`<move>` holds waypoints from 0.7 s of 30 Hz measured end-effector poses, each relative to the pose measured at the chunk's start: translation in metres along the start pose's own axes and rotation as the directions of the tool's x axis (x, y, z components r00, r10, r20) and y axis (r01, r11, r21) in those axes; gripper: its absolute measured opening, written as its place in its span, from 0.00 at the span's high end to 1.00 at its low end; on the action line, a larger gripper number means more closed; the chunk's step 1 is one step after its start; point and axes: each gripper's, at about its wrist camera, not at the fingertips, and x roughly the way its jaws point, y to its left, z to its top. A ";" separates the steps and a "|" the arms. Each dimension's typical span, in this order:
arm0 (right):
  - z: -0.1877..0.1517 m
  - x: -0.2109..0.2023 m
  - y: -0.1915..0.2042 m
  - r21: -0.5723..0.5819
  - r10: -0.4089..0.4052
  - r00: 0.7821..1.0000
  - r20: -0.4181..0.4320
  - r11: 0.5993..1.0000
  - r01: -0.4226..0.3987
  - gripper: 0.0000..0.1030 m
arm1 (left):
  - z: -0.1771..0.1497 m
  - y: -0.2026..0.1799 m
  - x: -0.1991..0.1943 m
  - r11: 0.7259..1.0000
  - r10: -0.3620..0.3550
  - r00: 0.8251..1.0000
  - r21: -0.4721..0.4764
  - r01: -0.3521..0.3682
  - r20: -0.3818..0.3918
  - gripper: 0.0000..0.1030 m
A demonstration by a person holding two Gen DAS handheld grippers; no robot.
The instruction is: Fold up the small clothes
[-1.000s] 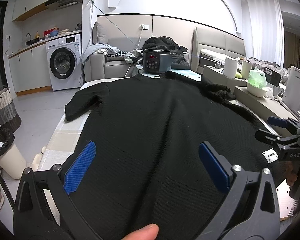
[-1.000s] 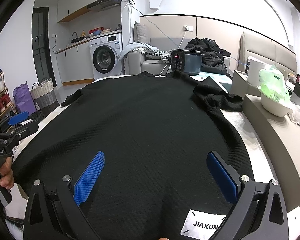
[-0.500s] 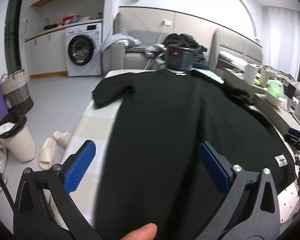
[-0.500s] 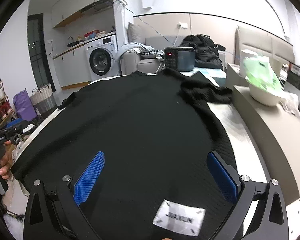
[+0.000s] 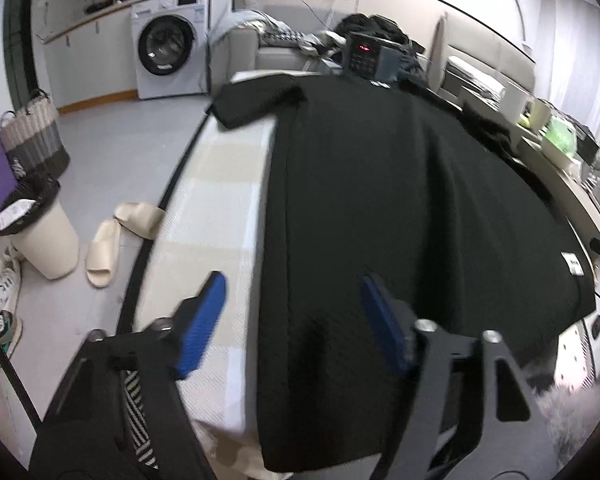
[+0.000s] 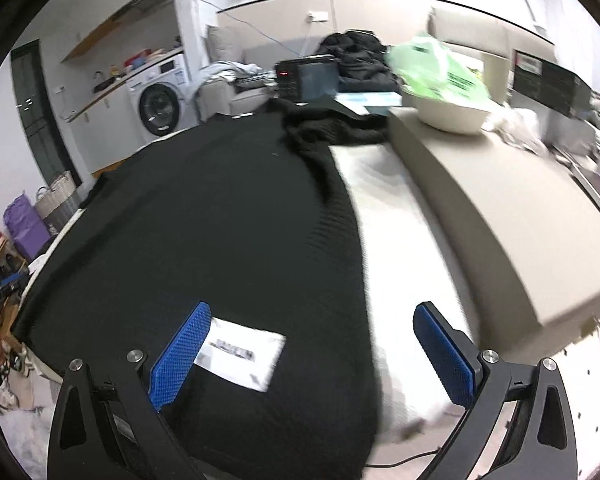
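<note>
A black knit top (image 5: 400, 208) lies spread flat on a pale checked table cover (image 5: 216, 216), its hem toward me. It also fills the right wrist view (image 6: 204, 232), with a white brand label (image 6: 240, 352) near the hem. My left gripper (image 5: 296, 320) is open over the hem's left corner, one blue pad over the cover and one over the cloth. My right gripper (image 6: 312, 352) is open over the hem's right corner, straddling the garment's right edge. One sleeve (image 5: 256, 104) lies flat at far left, the other sleeve (image 6: 332, 128) is bunched at far right.
A dark appliance (image 5: 366, 54) stands beyond the collar. A beige raised ledge (image 6: 500, 216) with a white bowl (image 6: 452, 116) runs along the right. On the floor at left are slippers (image 5: 116, 236), a white bin (image 5: 44, 232) and a basket (image 5: 32, 136).
Both grippers have spread apart: the left view swung left to the hem's left edge, the right view swung right to the hem's right edge. The left jaws have narrowed a little. The top has not moved.
</note>
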 end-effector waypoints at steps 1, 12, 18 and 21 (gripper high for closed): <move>-0.002 0.000 -0.006 0.013 -0.002 1.000 -0.008 1.000 0.002 0.01 | -0.002 0.000 0.001 1.000 -0.003 1.000 0.006 0.003 -0.001 0.46; -0.008 0.027 -0.020 0.079 -0.010 0.999 -0.042 0.997 0.013 0.43 | -0.012 -0.025 0.028 1.000 0.019 0.999 0.025 -0.018 -0.032 0.74; -0.005 0.034 -0.005 0.039 -0.011 0.998 -0.054 0.999 0.014 0.92 | -0.010 -0.018 0.025 0.999 0.038 0.999 0.002 -0.038 -0.031 0.91; 0.000 0.033 -0.005 0.030 -0.038 0.998 -0.058 0.999 0.039 0.97 | -0.009 -0.018 0.023 1.000 0.026 0.999 0.006 -0.025 -0.040 0.93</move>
